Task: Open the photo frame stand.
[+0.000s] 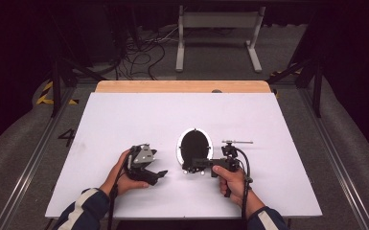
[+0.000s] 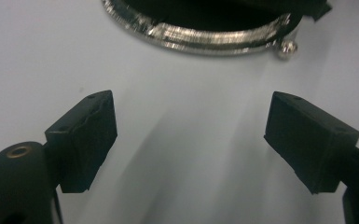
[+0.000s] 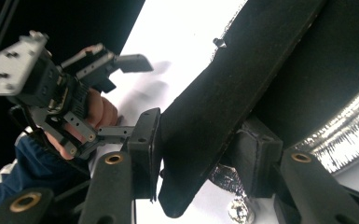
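— Right gripper (image 3: 193,154): 2 pads pinched on black flap of coin purse (image 1: 194,148), mid-table, silver frame just beyond.

— Left gripper (image 2: 191,135): wide open, nothing between, just short of frame.

— Likely trouble: flap sliding out under pull; thin grip near edge.

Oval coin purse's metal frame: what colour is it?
Shiny silver, around a black oval coin purse; the metal frame shows best in the left gripper view.
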